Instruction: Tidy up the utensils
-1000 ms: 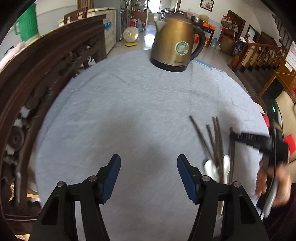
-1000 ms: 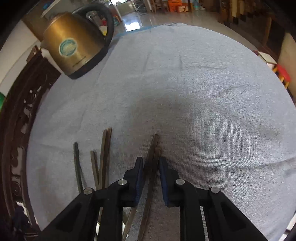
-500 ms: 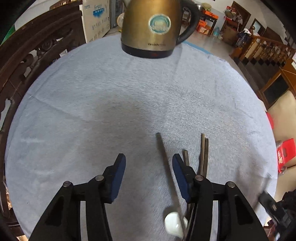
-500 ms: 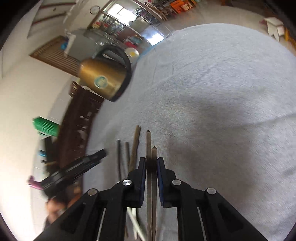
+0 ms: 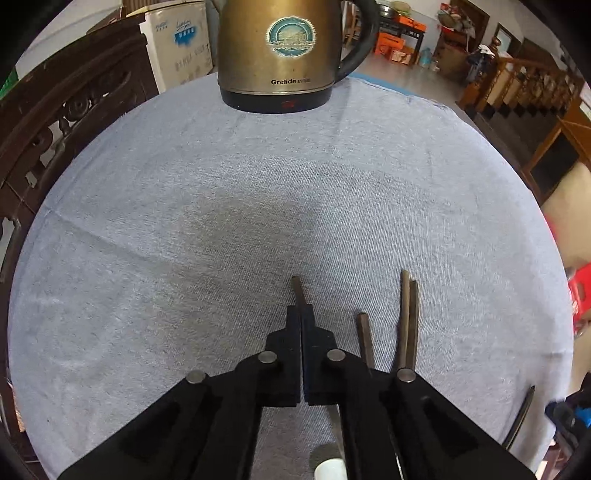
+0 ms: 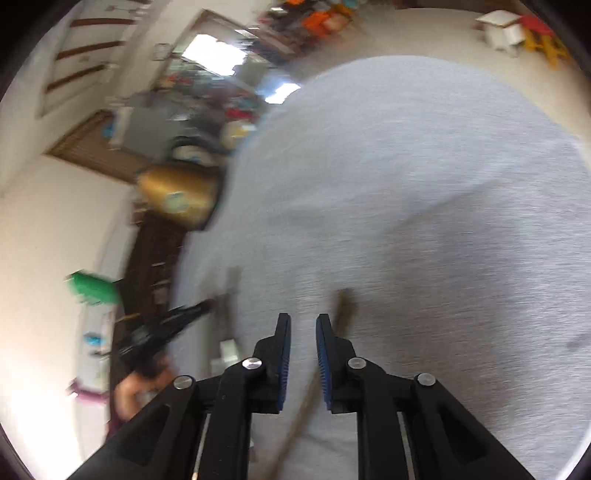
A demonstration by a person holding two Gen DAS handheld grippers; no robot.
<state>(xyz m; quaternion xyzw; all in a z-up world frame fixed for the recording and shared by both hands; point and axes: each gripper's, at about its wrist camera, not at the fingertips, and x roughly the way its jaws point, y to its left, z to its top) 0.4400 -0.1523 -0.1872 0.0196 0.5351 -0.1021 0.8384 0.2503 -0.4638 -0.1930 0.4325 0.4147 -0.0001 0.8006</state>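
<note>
The left tool (image 5: pixel 301 314) is clenched on one chopstick (image 5: pixel 297 290) near its tip — it may pivot and slip; the right tool (image 6: pixel 303 325) is opening, empty.

- Worktop (image 5: pixel 184 221): round, covered in pale blue-grey cloth, lit from above, soft shadow near its centre.
- Gold electric kettle (image 5: pixel 280 51) with black base and handle stands at the worktop's far edge.
- Left of kettle: dark carved wooden chair back (image 5: pixel 74 110) against the worktop rim; behind it a white chest-type appliance (image 5: pixel 177 55) with blue markings.
- Right of kettle: glossy pale tiled floor (image 5: pixel 399 77), orange crates (image 5: pixel 402 31) under a table, dark wooden door (image 5: pixel 506 37).
- Further right of kettle: wooden stair railing (image 5: pixel 532 81) with turned balusters.
- Right wrist view, heavily blurred: cream wall (image 6: pixel 48 206) left of kettle, bright window or doorway (image 6: pixel 214 55) above it, green container (image 6: pixel 92 288) below.
</note>
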